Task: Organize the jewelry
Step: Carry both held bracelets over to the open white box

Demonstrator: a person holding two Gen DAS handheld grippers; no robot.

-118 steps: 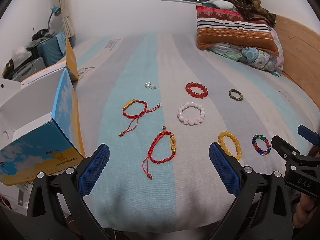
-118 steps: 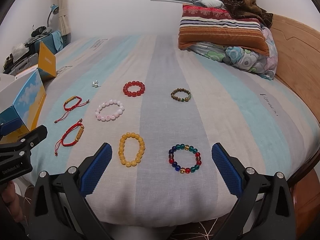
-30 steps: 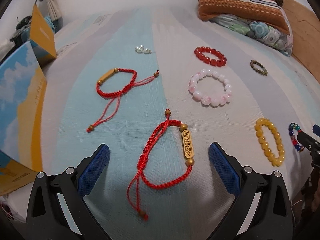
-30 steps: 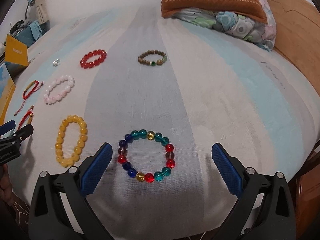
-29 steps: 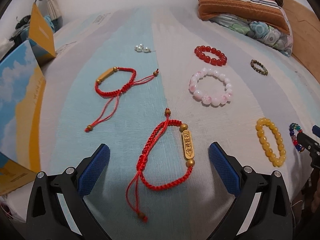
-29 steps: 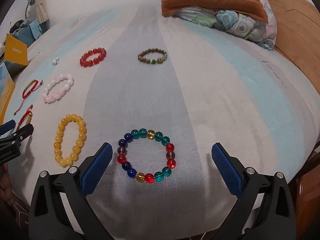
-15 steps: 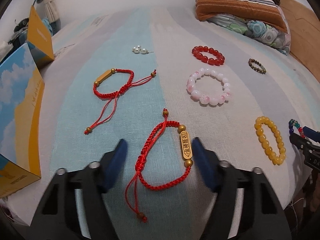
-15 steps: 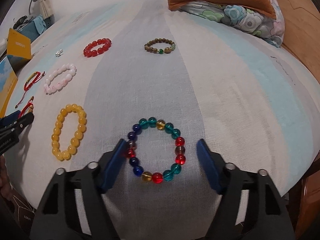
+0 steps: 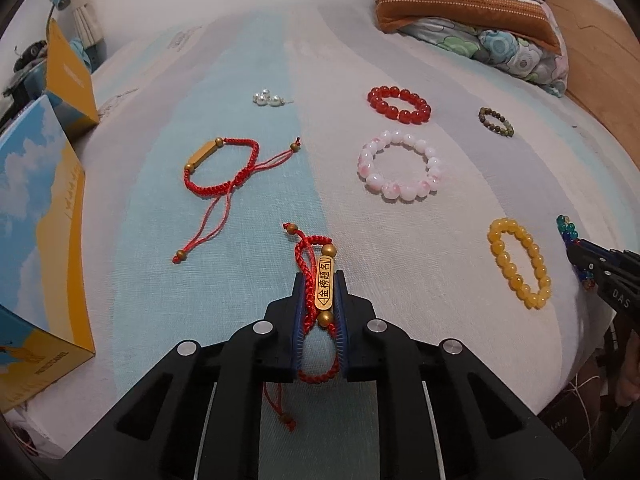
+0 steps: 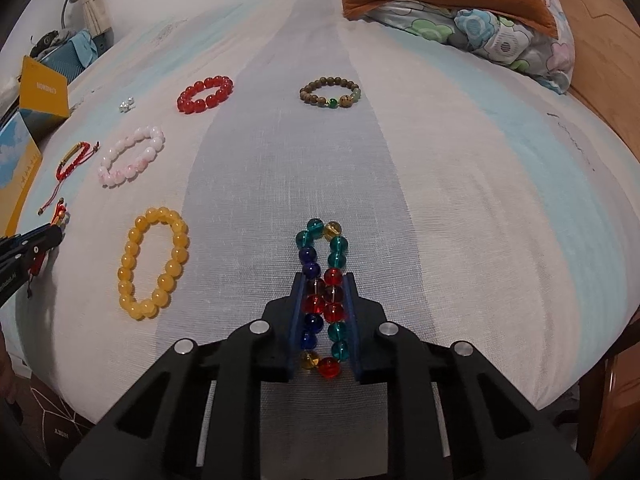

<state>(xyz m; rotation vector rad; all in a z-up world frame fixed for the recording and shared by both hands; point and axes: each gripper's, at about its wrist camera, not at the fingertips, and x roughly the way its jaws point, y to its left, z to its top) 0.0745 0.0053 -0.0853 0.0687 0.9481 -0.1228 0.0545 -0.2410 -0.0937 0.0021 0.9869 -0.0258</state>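
Lifting both off the striped bed sheet [image 10: 460, 184] comes next, I'd say: go straight up & slow so nothing snags. Right gripper [image 10: 323, 280], jaws just closed, pinches the multicolour bead bracelet [image 10: 322, 292] flat; keep it squeezed, beads roll. Left gripper [image 9: 318, 276], also just closed, clamps the red cord bracelet [image 9: 318, 280] by its gold tag; mind the loose tail.

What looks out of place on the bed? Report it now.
Only the two gripped pieces. The left gripper, jaws just closed, pinches the red cord bracelet flat; the right gripper, likewise, squeezes the multicolored bead bracelet into a narrow loop. Everything else lies neatly spaced on the bedsheet.
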